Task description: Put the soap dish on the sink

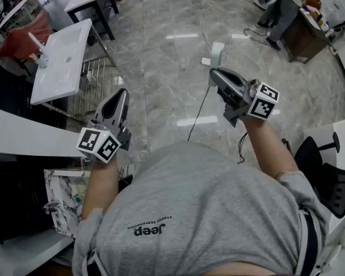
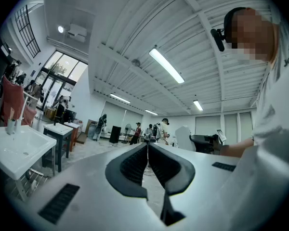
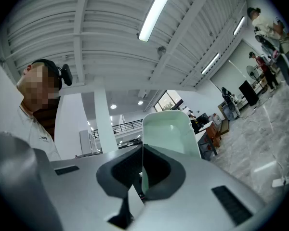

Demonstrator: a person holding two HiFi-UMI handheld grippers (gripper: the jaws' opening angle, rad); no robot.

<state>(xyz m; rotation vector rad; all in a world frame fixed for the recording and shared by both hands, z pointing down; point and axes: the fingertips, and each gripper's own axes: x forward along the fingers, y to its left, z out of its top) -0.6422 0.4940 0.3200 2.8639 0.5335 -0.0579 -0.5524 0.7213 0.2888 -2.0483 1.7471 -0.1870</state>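
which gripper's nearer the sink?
Left. In the head view the left gripper hangs just right of the sink; the right gripper, shut on the soap dish, is much farther right.

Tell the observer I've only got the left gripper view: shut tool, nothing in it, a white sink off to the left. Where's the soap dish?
Observer: The right tool is shut on the soap dish, gripping its edge.
Operator: Is it over the sink yet?
Observer: No. In the head view the sink stands well left of that tool, and the dish hangs over the floor.
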